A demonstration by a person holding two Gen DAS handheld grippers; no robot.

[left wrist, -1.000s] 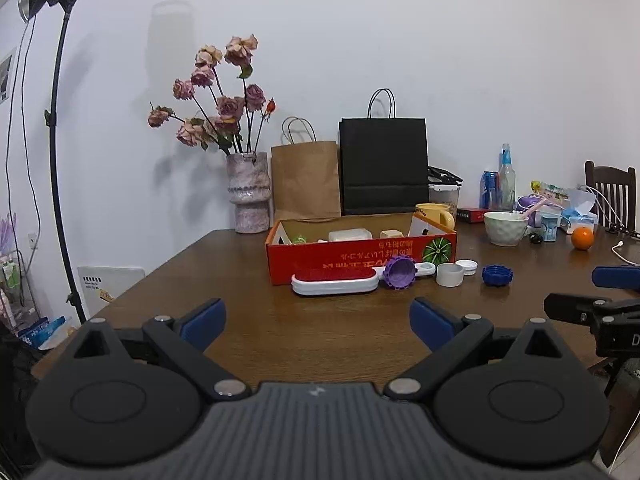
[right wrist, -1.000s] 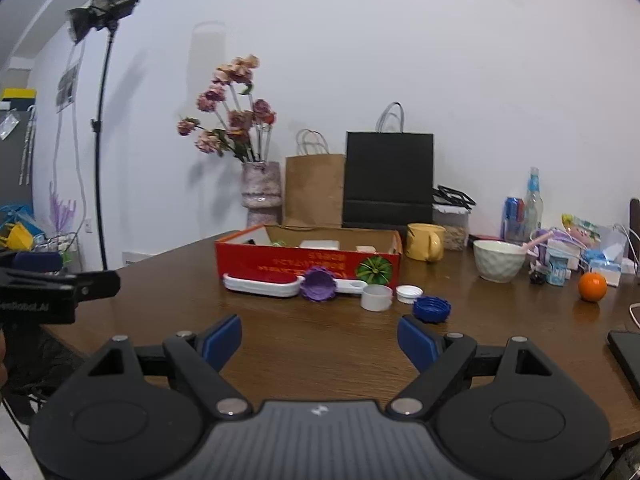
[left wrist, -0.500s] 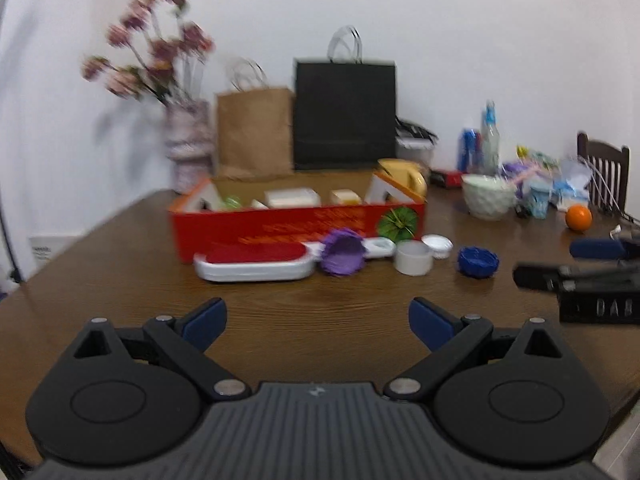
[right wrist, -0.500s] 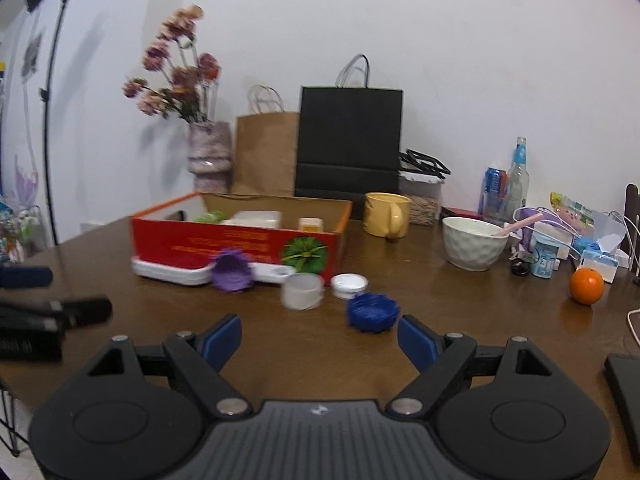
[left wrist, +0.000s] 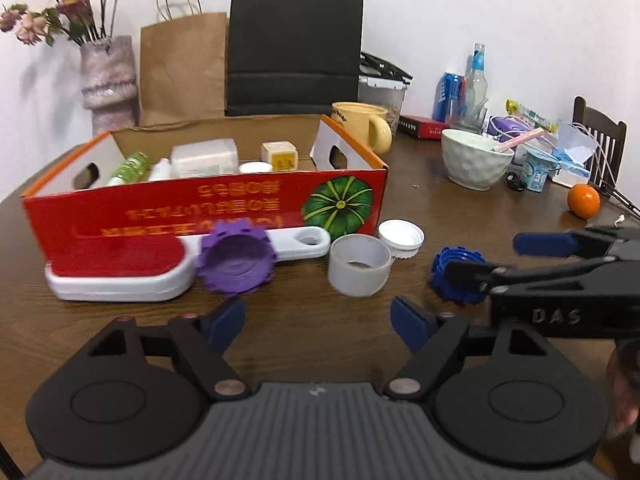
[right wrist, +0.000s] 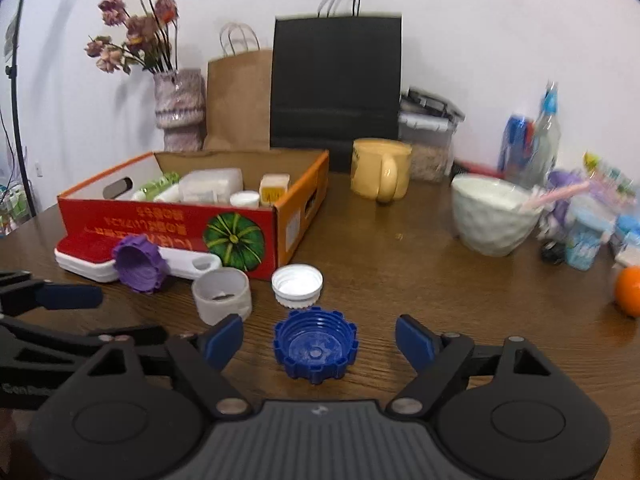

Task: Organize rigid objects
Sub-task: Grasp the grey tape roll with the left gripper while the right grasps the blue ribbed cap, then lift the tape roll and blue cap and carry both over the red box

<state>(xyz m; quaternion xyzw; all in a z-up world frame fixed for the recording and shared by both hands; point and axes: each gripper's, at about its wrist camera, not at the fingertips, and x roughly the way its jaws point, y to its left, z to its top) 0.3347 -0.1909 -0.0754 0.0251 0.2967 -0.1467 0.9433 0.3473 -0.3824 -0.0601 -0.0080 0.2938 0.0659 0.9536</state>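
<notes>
Approach to loose lids along the surface's near edge, in front of the red cardboard box (left wrist: 208,204) with the green pumpkin print. Right tool (right wrist: 319,342) released and closing, straddling the dark blue ribbed plastic lid (right wrist: 315,350) lying mouth-up between its blue pads, pads not yet touching. Left tool (left wrist: 318,320) also released and closing, nothing between its pads, aimed at bare wood between the purple ribbed plastic lid (left wrist: 236,262), which leans on the white plastic scrubber with a red pad (left wrist: 120,270), and the white cylindrical plastic cup (left wrist: 359,264).

For a clean pick of the blue lid: keep the pads level with its notched wall, centred on opposite sides. Squeeze gently, as a lid this light probably skids if one pad lands first. Lift straight up before swinging toward the box, clearing the white screw cap (right wrist: 297,282) just behind. Keep the two tools apart, since they sit close together near the blue lid in the left view.
</notes>
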